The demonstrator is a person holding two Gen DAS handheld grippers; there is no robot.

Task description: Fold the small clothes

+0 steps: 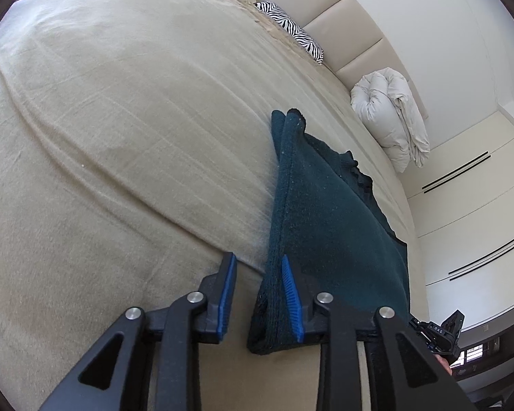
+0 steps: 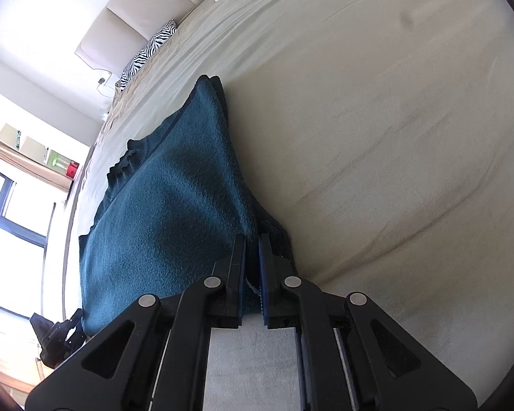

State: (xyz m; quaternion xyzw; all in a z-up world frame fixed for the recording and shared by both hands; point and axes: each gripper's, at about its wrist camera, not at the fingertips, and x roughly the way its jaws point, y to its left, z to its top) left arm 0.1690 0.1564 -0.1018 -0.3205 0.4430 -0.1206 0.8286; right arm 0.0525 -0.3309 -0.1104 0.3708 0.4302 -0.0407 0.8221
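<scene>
Left wrist view: the left gripper (image 1: 258, 267) stands partly open, a gap between its blue pads. The folded teal garment (image 1: 325, 212) lies on the bed (image 1: 120, 120), its near edge against the right pad only, clear of the left one. The lower frame edge cuts off its near corner.

Right wrist view: the right gripper (image 2: 253, 246) pinches the garment's (image 2: 174, 198) edge tightly between narrow jaws. The pinched fold is hidden.

You are getting bright daylight pouring in from the dark-framed window (image 2: 7, 205), which is blowing out to white glare. Fisheye bending is curving the beige woven bedspread (image 1: 120, 120), and dark vignetting is ringing both views.
</scene>
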